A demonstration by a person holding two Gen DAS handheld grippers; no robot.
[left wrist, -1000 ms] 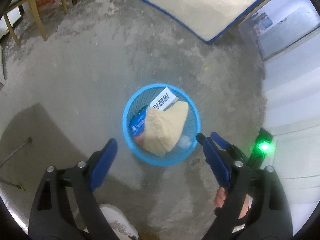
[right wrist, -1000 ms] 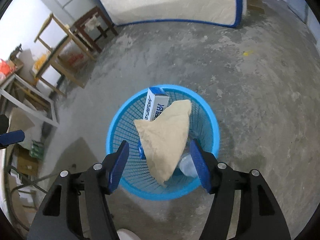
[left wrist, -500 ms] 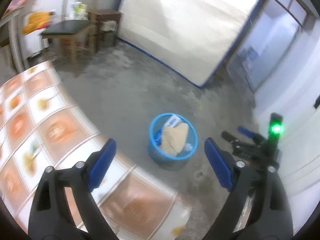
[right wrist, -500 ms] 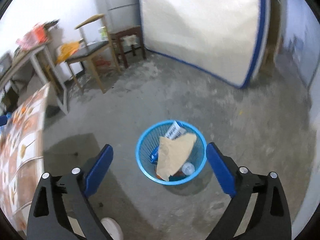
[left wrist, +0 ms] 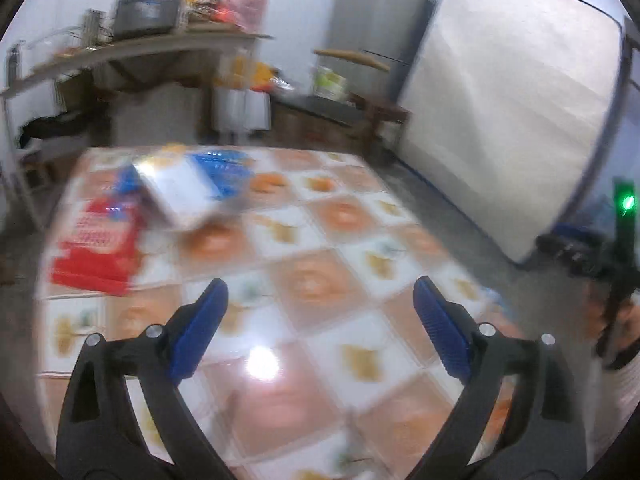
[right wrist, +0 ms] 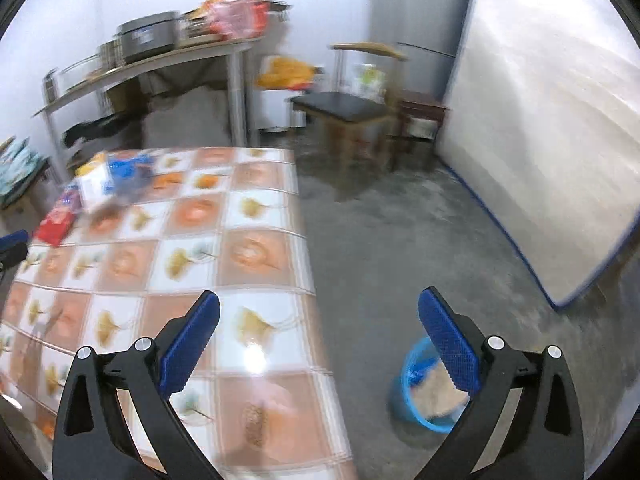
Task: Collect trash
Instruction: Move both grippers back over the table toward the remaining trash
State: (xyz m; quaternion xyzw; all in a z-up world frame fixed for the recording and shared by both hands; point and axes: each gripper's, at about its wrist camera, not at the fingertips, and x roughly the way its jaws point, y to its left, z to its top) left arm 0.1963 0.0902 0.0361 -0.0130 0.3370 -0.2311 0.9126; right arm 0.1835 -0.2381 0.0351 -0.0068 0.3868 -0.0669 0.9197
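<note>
Both views are blurred by motion. My left gripper point(left wrist: 320, 296) is open and empty above a table with a tiled orange-and-white cloth point(left wrist: 340, 248). At the table's far left lie a red packet point(left wrist: 96, 240), a white carton point(left wrist: 180, 192) and a blue wrapper point(left wrist: 224, 172). My right gripper point(right wrist: 320, 308) is open and empty over the table's right edge point(right wrist: 308, 264); the same trash shows far left point(right wrist: 104, 180). The blue bin point(right wrist: 416, 404) with tan paper stands on the floor, partly hidden behind my right finger.
A white mattress point(right wrist: 540, 140) leans on the right wall. A chair point(right wrist: 348, 108) and small wooden table point(right wrist: 420, 116) stand behind. A metal shelf with pots point(right wrist: 148, 40) lines the back wall. The other gripper shows at the right edge point(left wrist: 616, 264).
Both grippers have swung up and away from the blue bin on the floor to the table top. Both stay open and empty.
</note>
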